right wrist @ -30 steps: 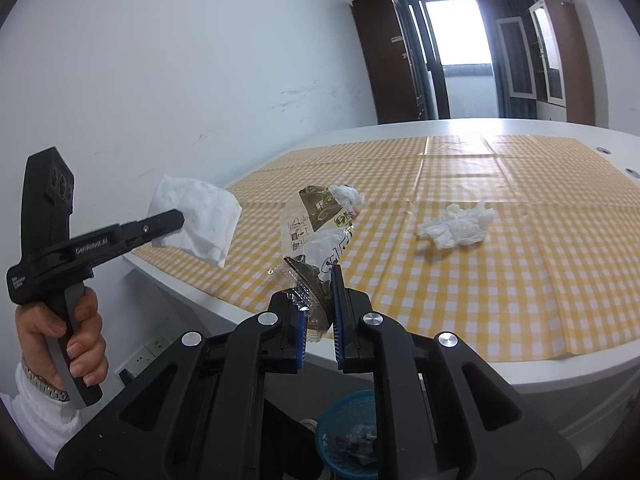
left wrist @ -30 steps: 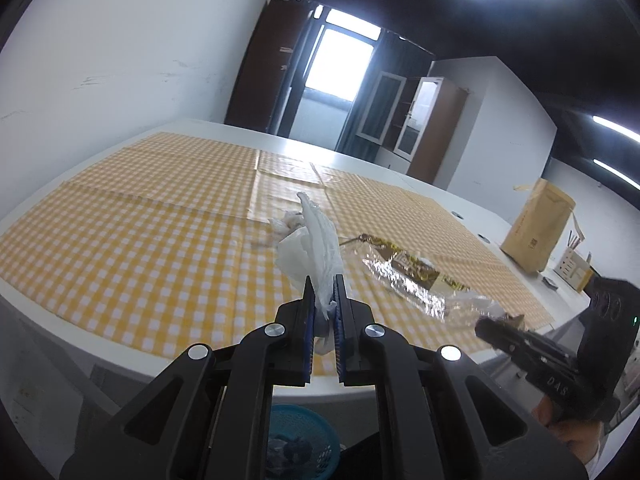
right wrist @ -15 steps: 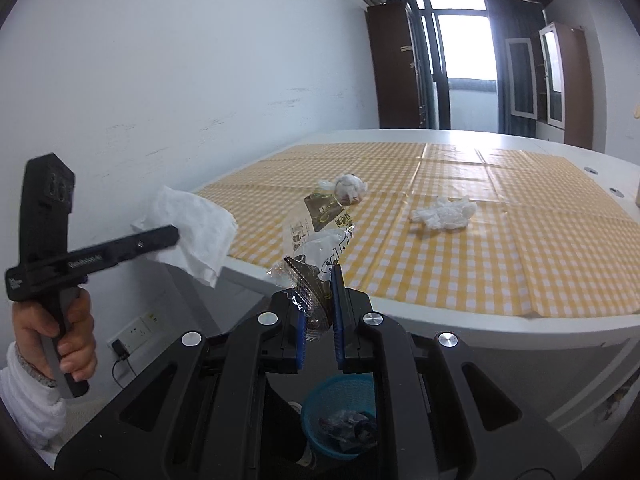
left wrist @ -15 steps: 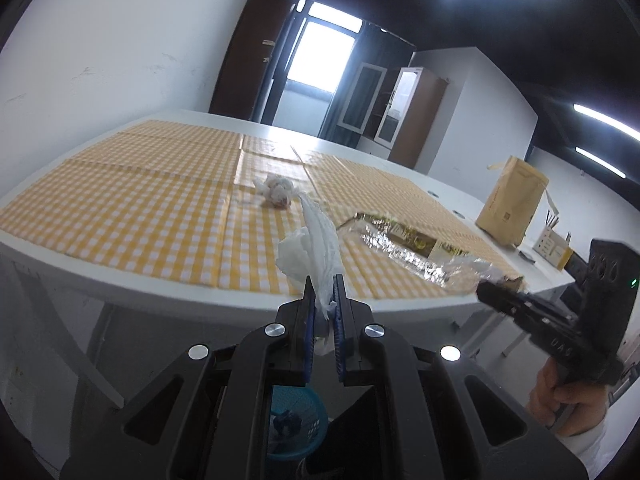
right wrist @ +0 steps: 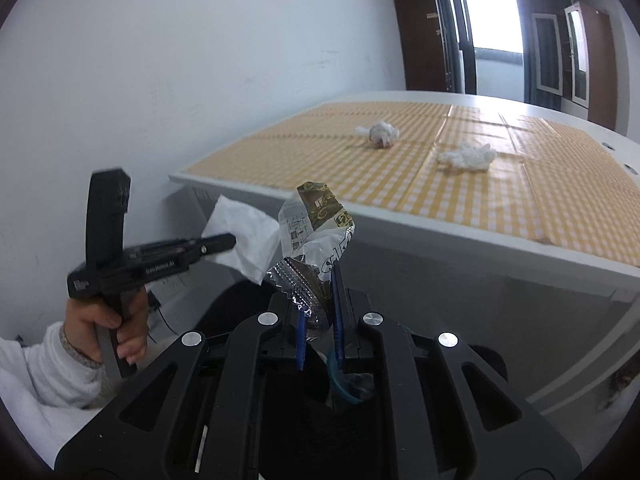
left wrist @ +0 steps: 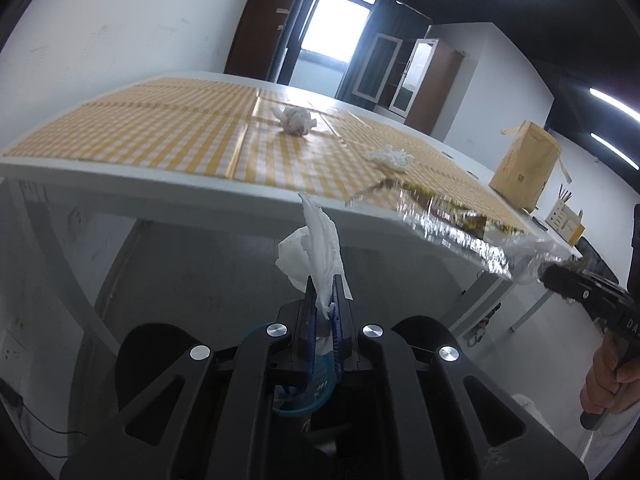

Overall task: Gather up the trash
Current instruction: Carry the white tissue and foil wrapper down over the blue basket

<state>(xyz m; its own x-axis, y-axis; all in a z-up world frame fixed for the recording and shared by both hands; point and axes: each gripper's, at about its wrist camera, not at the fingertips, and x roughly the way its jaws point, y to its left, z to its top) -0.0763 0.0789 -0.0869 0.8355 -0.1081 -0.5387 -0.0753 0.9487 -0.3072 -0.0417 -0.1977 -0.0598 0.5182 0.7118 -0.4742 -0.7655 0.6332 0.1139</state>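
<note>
The left gripper (left wrist: 323, 300) hangs below the near edge of the bench (left wrist: 168, 184), its jaws clamped on a white tissue (left wrist: 316, 248) that stands up from between them in a crumpled plume. Directly beneath those jaws, partly hidden by the gripper body, sits a blue basket (left wrist: 308, 396) on the floor under the bench, with some dark bits visible inside. The right gripper (right wrist: 320, 308) is likewise off the near edge, its jaws pinching the crimped end of a clear and silver snack wrapper (right wrist: 316, 232) printed with brown and gold; the wrapper rises above the fingertips and curls over. A sliver of the same blue basket (right wrist: 340, 384) shows just under the right jaws. In the left wrist view the wrapper (left wrist: 452, 220) stretches leftward from the right gripper (left wrist: 560, 276) across the line of the bench edge. In the right wrist view the left gripper (right wrist: 224, 242) appears at the left with the tissue (right wrist: 244, 236) at its tip, just beside the wrapper. On the yellow checked cloth (right wrist: 460, 172) two more pieces lie well apart from both grippers: a balled-up tissue (right wrist: 382, 133) farther back and a loose white wad (right wrist: 468, 157) to its right. A brown paper bag (left wrist: 524, 168) stands at the far right of the bench.
</note>
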